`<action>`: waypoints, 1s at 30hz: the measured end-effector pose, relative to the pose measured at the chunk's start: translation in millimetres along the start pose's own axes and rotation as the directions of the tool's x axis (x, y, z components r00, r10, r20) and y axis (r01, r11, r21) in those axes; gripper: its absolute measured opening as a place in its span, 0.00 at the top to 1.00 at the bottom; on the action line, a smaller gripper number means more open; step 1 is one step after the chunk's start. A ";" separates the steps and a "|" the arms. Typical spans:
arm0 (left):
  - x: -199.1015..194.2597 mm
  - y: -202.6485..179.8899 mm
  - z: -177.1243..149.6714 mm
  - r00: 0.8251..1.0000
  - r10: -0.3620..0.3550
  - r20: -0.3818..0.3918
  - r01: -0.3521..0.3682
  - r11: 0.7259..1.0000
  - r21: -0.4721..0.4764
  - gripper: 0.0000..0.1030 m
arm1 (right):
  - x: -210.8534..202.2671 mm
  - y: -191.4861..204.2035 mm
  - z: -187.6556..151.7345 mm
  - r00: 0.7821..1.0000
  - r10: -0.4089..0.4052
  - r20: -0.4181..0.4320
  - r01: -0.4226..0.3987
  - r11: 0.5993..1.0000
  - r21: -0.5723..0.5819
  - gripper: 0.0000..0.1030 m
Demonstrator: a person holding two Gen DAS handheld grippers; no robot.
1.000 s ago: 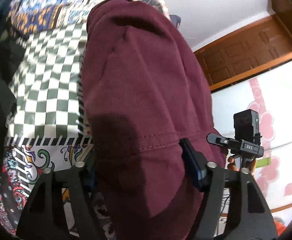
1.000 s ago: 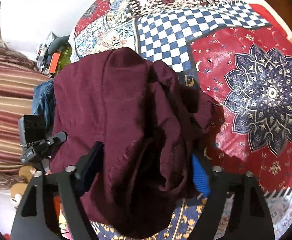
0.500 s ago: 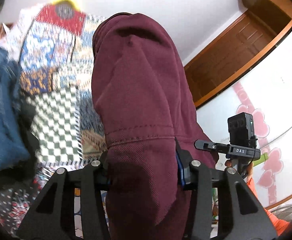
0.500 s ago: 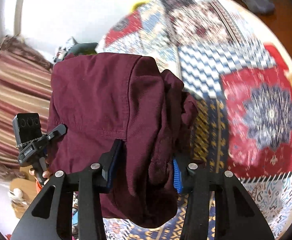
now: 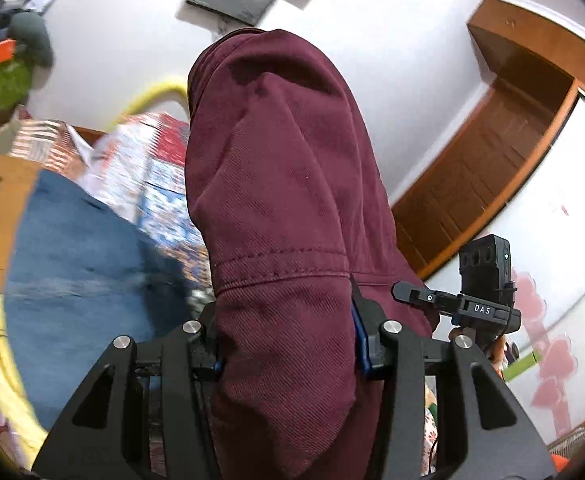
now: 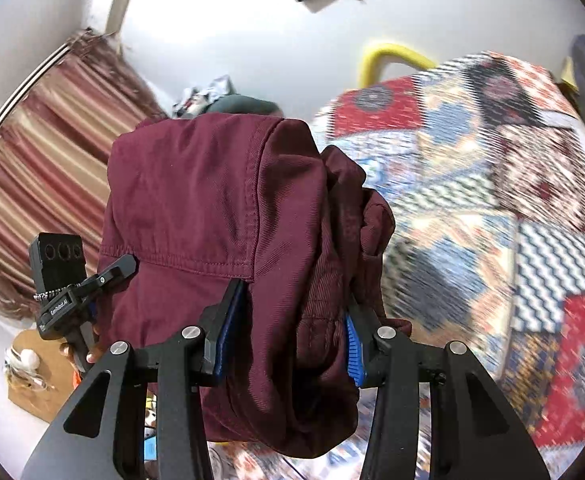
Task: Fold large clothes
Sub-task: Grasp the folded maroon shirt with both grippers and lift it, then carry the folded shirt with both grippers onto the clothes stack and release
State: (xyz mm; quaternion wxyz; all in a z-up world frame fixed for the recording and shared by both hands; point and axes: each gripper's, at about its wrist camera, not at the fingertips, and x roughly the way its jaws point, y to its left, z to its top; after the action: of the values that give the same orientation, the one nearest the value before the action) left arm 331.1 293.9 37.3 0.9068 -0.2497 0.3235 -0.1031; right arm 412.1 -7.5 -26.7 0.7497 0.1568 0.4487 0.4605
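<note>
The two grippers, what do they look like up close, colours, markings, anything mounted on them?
Both the left gripper and the right gripper have matte black angular arms with silver round bolts and ribbed blue pads. In each view the other gripper appears carrying a black boxy module with round lenses; white lettering reads DAS on the right one.

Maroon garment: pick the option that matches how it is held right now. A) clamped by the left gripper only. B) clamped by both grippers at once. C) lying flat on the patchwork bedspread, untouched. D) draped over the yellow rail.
B: the maroon garment is bunched between the closed jaws of the left gripper and, in the right wrist view, those of the right gripper.
</note>
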 end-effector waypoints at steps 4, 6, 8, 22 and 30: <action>-20.1 47.4 11.5 0.999 0.048 0.018 -0.047 0.998 -0.049 0.55 | 46.0 26.2 17.6 0.999 0.031 -0.027 -0.032 0.999 -0.021 0.60; -21.0 73.9 13.9 0.998 0.068 0.006 -0.067 0.994 -0.085 0.55 | 75.4 34.1 24.3 0.997 0.046 -0.057 -0.047 0.999 -0.016 0.60; -18.5 103.0 15.7 0.996 0.090 -0.014 -0.091 0.988 -0.129 0.55 | 107.4 36.8 28.5 0.995 0.046 -0.093 -0.047 0.999 -0.004 0.60; 12.3 257.9 -18.7 0.995 0.089 -0.050 -0.101 0.928 -0.359 0.43 | 250.6 26.1 36.1 0.978 -0.080 -0.194 0.078 0.997 -0.015 0.39; -7.5 213.4 -5.0 0.948 0.313 -0.059 -0.319 0.933 -0.167 0.27 | 231.7 51.6 41.2 0.964 -0.179 -0.197 0.169 0.983 -0.070 0.34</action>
State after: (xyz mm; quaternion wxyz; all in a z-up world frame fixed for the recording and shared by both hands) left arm 327.6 476.8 -73.0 0.8810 -0.2713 0.3814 0.0688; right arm 457.5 219.6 -93.1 0.7416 0.0496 0.5225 0.4179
